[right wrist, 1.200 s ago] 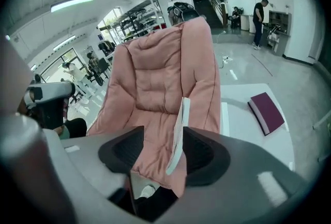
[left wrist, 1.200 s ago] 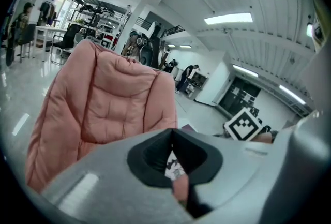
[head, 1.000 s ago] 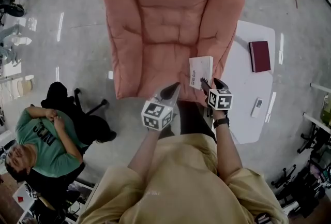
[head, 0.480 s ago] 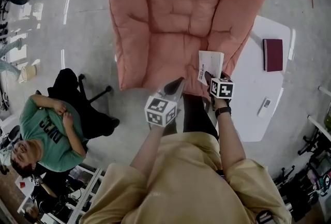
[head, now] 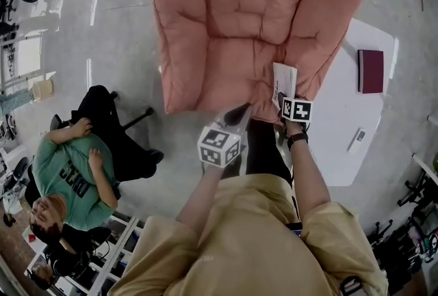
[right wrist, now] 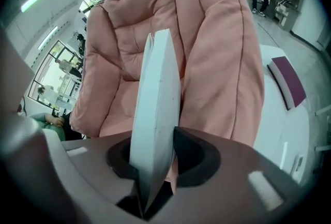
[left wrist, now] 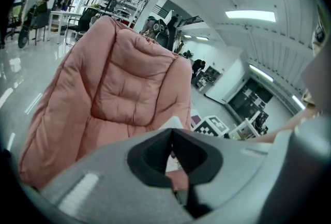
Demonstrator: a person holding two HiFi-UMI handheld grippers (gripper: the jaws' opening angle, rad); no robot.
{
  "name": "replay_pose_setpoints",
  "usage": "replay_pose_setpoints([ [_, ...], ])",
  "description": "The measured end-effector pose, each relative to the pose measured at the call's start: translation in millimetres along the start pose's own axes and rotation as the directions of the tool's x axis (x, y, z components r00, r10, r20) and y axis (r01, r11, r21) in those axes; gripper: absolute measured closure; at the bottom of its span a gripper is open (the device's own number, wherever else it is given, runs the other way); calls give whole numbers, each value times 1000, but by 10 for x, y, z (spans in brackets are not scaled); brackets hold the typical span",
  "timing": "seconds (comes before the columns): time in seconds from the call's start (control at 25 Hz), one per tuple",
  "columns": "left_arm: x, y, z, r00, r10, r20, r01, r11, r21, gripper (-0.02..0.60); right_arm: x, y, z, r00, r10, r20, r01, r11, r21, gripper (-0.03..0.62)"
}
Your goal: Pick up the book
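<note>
A white book [head: 285, 77] stands on edge at the front right of the pink armchair's seat [head: 233, 76], leaning against the chair's right arm. My right gripper [head: 282, 98] comes down on its near end. In the right gripper view the book [right wrist: 158, 88] runs edge-on between the jaws of the right gripper [right wrist: 155, 132], which are closing, both pads against its covers. My left gripper [head: 238, 112] hovers at the seat's front edge, left of the book. Its jaws [left wrist: 171, 131] are shut with nothing in them.
A white side table [head: 342, 117] stands right of the chair with a maroon book [head: 371, 71] and a small white device [head: 356, 140] on it. A person in a green shirt [head: 68, 178] sits on a black chair at the left. Grey floor surrounds the armchair.
My right gripper has dropped onto the white book and its jaws have come together around it. The left gripper has sunk a little towards the seat's front.
</note>
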State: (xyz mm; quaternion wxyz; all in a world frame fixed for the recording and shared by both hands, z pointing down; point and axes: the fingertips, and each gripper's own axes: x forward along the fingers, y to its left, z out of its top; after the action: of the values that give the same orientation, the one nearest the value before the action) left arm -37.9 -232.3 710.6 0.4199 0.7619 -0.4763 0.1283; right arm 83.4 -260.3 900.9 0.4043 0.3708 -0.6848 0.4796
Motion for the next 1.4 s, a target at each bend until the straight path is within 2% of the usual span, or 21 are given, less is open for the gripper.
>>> replay_pose_setpoints([
  [0.08, -38, 15, -16, 1000, -3, 1, 3, 1000, 2, 580, -25, -86, -17, 999, -42, 6, 42, 999, 34, 536],
  [0.12, -58, 15, -29, 1000, -5, 1, 5, 1000, -5, 580, -44, -135, -31, 999, -52, 10, 52, 997, 64, 546],
  [0.24, -132, -23, -69, 1000, -23, 9, 23, 999, -37, 580, -138, -205, -74, 998, -52, 33, 48, 990, 130, 546],
  [0.48, -464, 24, -26, 998, -41, 46, 42, 999, -27, 580, -507, 165, -213, 988, -36, 151, 16, 992, 128, 546],
  [0.6, -684, 89, 85, 995, -27, 92, 29, 999, -19, 580, -829, 428, -239, 969, -35, 243, 1, 990, 138, 546],
  [0.68, -808, 79, 222, 991, -28, 128, 28, 1000, 4, 580, -1092, 578, -174, 947, -43, 318, 4, 993, 122, 546],
  [0.8, -1039, -3, 449, 983, -36, 181, 25, 998, 64, 580, -1525, 816, -44, 896, -35, 442, -7, 996, 93, 546],
  [0.88, -1232, -105, 612, 973, -46, 225, 21, 994, 111, 580, -1875, 989, 73, 849, -29, 527, -8, 998, 67, 546],
  [1.12, -1822, -629, 1075, 929, -98, 356, 6, 968, 252, 580, -3003, 1494, 323, 714, 24, 700, 5, 999, -40, 546],
  [1.28, -2211, -1072, 1441, 885, -162, 438, -5, 935, 354, 580, -3752, 1753, 466, 596, 41, 802, 17, 998, -64, 546],
  [1.4, -2545, -1372, 1655, 833, -226, 505, 16, 922, 387, 580, -4250, 1949, 509, 499, 51, 865, 39, 996, -81, 546],
])
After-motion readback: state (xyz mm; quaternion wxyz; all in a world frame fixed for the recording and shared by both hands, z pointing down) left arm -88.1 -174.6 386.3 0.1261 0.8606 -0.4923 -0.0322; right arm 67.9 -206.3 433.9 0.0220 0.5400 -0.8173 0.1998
